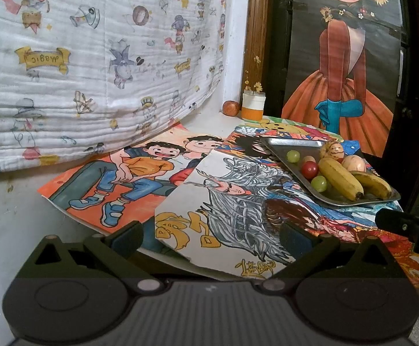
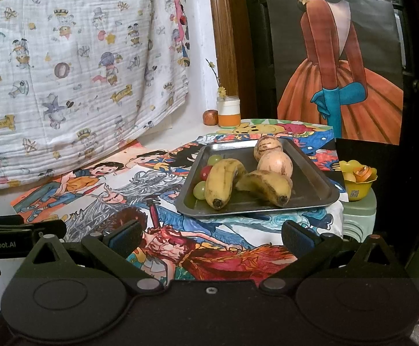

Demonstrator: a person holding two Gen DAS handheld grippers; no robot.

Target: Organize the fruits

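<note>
My left gripper (image 1: pixel 210 238): black, two-fingered, fingers spread wide, nothing between them; it hovers over the near edge of the surface.

My right gripper (image 2: pixel 210 236): same make, fingers likewise spread wide and empty; it hovers just short of the tray.

Surface (image 1: pixel 209 121): pale top, largely covered with overlapping hand-coloured cartoon drawings on paper (image 1: pixel 238 201).

Rectangular grey metal tray (image 2: pixel 310 184): lies on the drawings, just beyond my right gripper and off to the right of my left one. Contents:
- two yellow bananas with brown speckles (image 2: pixel 223 181), side by side, dark tips toward me, touching each other;
- two round tan fruits with dark streaks (image 2: pixel 274 163), one behind the other, at the tray's far side, the nearer touching a banana;
- two green grapes (image 2: pixel 200 189), one near the front left, one farther back;
- one small red cherry tomato (image 2: pixel 205 172), between the grapes, beside the left banana.

Small round reddish-brown fruit (image 2: pixel 210 117): outside the tray, at the far back of the surface by the wall, just beside a white-and-orange jar (image 2: pixel 229 112) holding a dried yellow-flowered stem.

Yellow plastic bowl (image 2: pixel 358 180): right of the surface, on a pale green stand, with orange and yellow pieces inside.

Behind: white printed cartoon cloth (image 1: pixel 94 57), hanging.
</note>
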